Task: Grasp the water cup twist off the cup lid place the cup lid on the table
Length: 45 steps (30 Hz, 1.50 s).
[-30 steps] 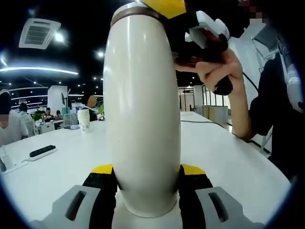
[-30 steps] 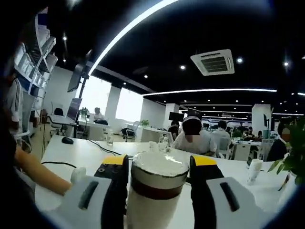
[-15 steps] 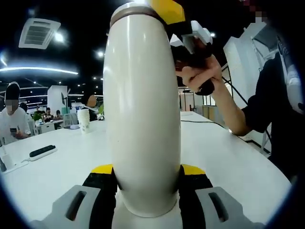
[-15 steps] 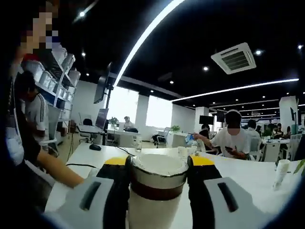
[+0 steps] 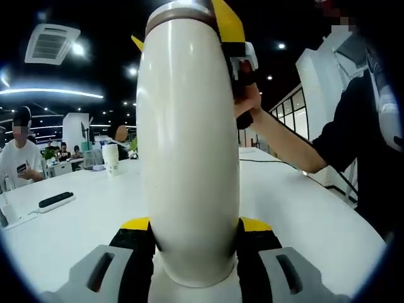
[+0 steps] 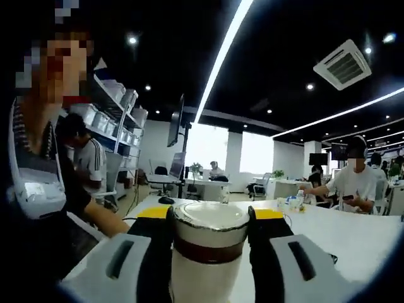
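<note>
Bracing the cup [image 5: 188, 145] upright on the table [image 5: 303, 214], the left gripper [image 5: 194, 228] has its jaws clamped on the lower body so it can't spin. Right gripper [image 6: 209, 222] sits up top, jaws closed on the lid [image 6: 210, 221] above the brown band (same gripper is at the cup's top in the left gripper view [image 5: 221, 28], a hand [image 5: 247, 104] behind it). Lid looks seated, so twisting reads as under way, not done. Paper cup [image 5: 111, 159] and remote [image 5: 57, 200] well apart, leaving room to set the lid down.
</note>
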Each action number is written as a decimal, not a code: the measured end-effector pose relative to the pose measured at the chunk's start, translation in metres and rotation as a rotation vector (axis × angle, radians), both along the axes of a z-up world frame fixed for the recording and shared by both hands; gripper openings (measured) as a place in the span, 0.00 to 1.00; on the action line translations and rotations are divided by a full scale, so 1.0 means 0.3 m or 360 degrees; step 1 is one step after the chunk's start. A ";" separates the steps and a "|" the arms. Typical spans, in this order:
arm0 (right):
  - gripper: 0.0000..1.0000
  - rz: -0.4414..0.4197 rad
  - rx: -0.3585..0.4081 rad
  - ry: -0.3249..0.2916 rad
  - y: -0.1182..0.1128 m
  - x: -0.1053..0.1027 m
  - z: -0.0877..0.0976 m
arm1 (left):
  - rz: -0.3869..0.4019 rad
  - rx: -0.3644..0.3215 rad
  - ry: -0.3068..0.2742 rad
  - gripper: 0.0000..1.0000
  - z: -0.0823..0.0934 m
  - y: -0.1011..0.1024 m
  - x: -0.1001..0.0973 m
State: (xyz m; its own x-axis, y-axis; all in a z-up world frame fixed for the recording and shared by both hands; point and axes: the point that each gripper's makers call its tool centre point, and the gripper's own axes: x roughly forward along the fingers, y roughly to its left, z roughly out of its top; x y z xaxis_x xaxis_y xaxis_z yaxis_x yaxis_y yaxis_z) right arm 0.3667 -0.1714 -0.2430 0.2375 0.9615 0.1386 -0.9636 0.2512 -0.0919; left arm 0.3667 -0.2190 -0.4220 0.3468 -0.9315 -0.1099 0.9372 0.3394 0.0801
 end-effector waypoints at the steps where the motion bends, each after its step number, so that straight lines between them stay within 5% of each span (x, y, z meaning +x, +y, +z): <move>1: 0.51 -0.0038 -0.0009 0.0007 0.000 0.004 -0.005 | -0.0001 0.0000 -0.0002 0.52 0.000 0.000 0.000; 4: 0.64 -0.0335 0.0021 0.0137 -0.026 0.053 -0.003 | -0.0002 0.0002 -0.0004 0.52 0.001 -0.006 -0.006; 12: 0.58 -0.0730 0.0035 0.0030 -0.060 0.004 0.036 | -0.0001 0.0003 -0.0005 0.52 -0.001 -0.006 0.004; 23: 0.48 -0.0861 -0.0103 -0.0071 -0.062 0.023 0.003 | 0.0001 0.0003 -0.0007 0.52 0.000 -0.003 0.002; 29: 0.47 -0.0707 -0.0117 -0.0066 -0.062 0.015 0.004 | -0.0003 0.0000 -0.0001 0.52 0.000 -0.003 -0.001; 35: 0.47 -0.0320 -0.0057 0.0022 -0.046 0.000 -0.003 | -0.0005 0.0001 0.0003 0.52 0.000 0.001 0.001; 39: 0.47 -0.0037 -0.0057 -0.0028 -0.044 -0.015 -0.004 | -0.0005 0.0001 0.0001 0.52 0.000 0.002 -0.003; 45: 0.47 0.0153 -0.0045 -0.0038 -0.039 -0.012 -0.003 | -0.0010 0.0000 -0.0003 0.52 0.002 0.003 -0.006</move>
